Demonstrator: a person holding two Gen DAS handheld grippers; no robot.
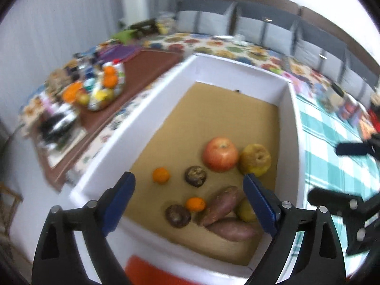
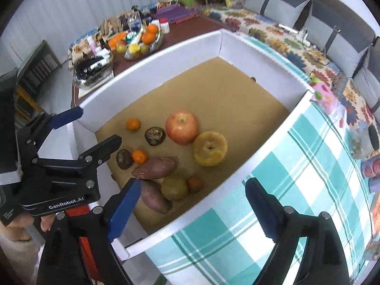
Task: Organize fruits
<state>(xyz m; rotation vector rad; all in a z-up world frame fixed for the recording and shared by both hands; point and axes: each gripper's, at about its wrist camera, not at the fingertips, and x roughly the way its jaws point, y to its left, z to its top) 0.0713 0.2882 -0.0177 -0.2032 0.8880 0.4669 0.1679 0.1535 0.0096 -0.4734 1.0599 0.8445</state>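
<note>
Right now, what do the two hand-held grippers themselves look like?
Both match. The left hand-held gripper and the right hand-held gripper have black angular plastic frames with round silver pins and two flat blue fingers. White "GenRobot.AI" lettering marks the left one's body, seen from the right wrist.

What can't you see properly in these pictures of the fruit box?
- Small brownish fruit by the box's near wall: shows only in the right wrist view; in the left wrist view a blue pad covers that corner.
- Greenish fruit: half hidden behind the same pad in the left wrist view.
- Side table bowl: blurred in the left wrist view, contents unclear.
- Dark speck on the box floor: too small to identify.
</note>
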